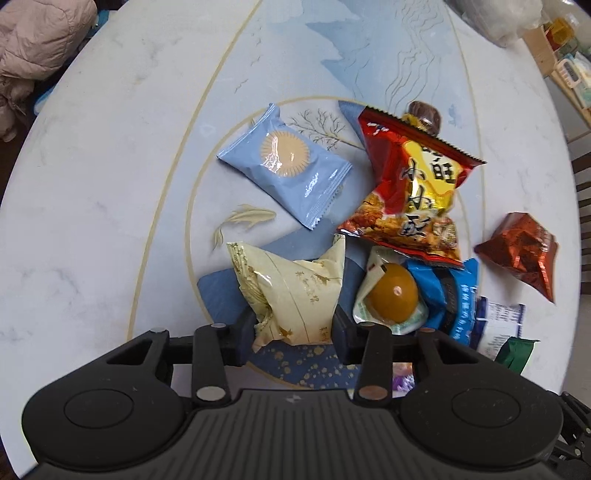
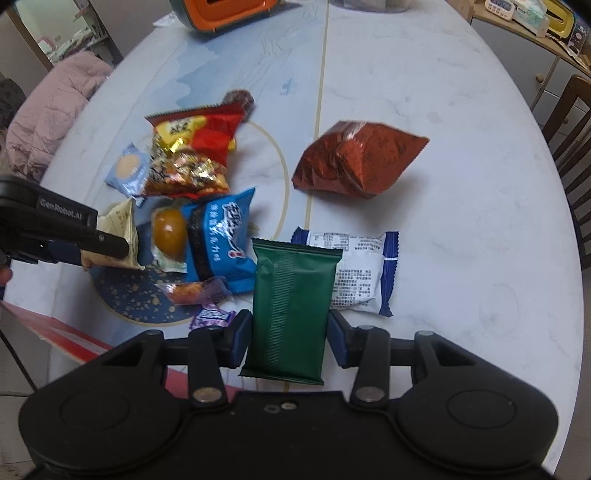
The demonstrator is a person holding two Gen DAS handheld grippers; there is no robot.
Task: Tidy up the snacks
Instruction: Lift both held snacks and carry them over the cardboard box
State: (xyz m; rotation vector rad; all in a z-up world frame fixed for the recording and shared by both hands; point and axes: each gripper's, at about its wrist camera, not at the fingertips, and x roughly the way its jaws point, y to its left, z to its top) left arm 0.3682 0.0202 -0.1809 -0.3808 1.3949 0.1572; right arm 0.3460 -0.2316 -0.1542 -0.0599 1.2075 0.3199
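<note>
My left gripper (image 1: 293, 325) is shut on a cream snack packet (image 1: 291, 291), held just above the table; it also shows in the right wrist view (image 2: 118, 236). My right gripper (image 2: 288, 332) is shut on a dark green packet (image 2: 291, 310). On the table lie a light blue packet (image 1: 284, 166), a red and yellow chip bag (image 1: 410, 188), a packed brown egg (image 1: 393, 291), a blue packet (image 2: 221, 240), a copper-red foil bag (image 2: 358, 162) and a white and blue packet (image 2: 358, 273).
Small purple and orange candies (image 2: 199, 291) lie near the front edge. An orange container (image 2: 225, 11) stands at the far side of the round marble table (image 2: 461, 184). A pink jacket (image 2: 55, 114) lies on a seat at left. A wooden chair (image 2: 569, 122) stands at right.
</note>
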